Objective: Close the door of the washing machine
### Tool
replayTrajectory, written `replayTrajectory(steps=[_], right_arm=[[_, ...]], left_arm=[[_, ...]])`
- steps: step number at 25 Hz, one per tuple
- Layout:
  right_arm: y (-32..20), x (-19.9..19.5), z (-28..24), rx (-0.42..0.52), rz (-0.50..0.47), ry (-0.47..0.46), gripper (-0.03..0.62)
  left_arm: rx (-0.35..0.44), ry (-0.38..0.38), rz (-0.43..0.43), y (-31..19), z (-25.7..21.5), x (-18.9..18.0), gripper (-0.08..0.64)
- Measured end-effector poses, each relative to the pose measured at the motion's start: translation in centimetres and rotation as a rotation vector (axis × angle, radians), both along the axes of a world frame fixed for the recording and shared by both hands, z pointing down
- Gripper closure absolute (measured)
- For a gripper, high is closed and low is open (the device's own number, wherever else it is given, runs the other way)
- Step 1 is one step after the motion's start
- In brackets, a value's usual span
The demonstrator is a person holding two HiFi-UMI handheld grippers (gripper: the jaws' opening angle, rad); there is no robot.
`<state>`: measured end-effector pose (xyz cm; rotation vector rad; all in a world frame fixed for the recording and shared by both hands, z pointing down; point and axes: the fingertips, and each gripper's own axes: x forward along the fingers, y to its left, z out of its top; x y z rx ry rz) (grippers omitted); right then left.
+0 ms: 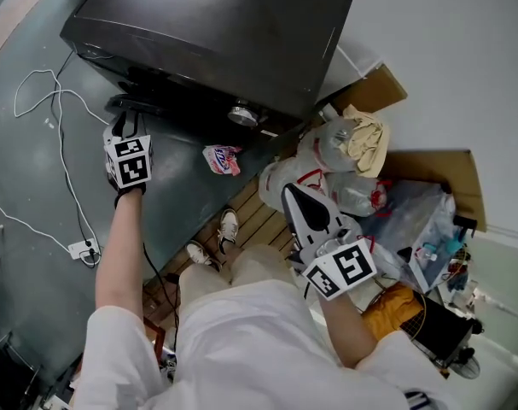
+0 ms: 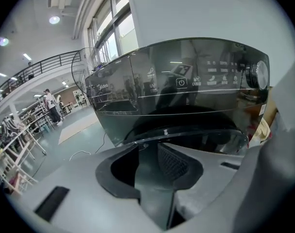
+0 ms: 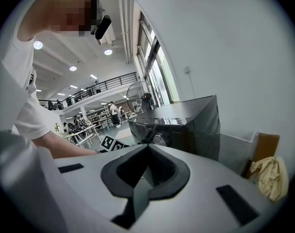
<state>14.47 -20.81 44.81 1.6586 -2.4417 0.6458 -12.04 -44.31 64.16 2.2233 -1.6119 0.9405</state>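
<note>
The black washing machine (image 1: pixel 233 32) fills the top of the head view, with a silver knob (image 1: pixel 241 114) on its front. Its round door (image 1: pixel 137 105) juts out at the machine's left front. My left gripper (image 1: pixel 122 125) points at that door from just below it. In the left gripper view the door's glass rim (image 2: pixel 196 135) curves right ahead of the left gripper (image 2: pixel 149 147), whose jaws stand a little apart with nothing between them. I cannot tell whether they touch the door. My right gripper (image 1: pixel 294 193) hangs back to the right, shut and empty, facing the machine (image 3: pixel 186 120).
A white cable (image 1: pixel 62 126) runs across the grey floor to a power strip (image 1: pixel 86 248) at the left. Plastic bags (image 1: pixel 335 156) and cardboard (image 1: pixel 374 88) crowd the right side of the machine. A pink packet (image 1: pixel 222 158) lies in front of it, near the person's shoes (image 1: pixel 229 226).
</note>
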Motion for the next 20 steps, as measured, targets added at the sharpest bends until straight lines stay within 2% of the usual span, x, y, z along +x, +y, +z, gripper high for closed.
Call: replayTrajectory(steps=[4,10,16,20], right_arm=[[-0.3,1.2,0.3,-0.009,0.013,-0.004,0.6],[-0.4,2.0,0.8,-0.011,0.018,-0.009,0.6],[0.1,2.0,1.2,-0.019,0.027,-0.013,0.6],[0.5,2.6,1.3,-0.023,0.033,-0.015,0.6]], left_arm=[[0.008,0.022,-0.006,-1.3,-0.2,1.3,0.453],[0.05,0.05,-0.017,-2.0,0.1,2.9,0.553],[0.016,0.051,-0.094,-3.2,0.1,1.6,0.56],[0.052,0.051,-0.087,-4.0,-0.4,1.3,0.561]])
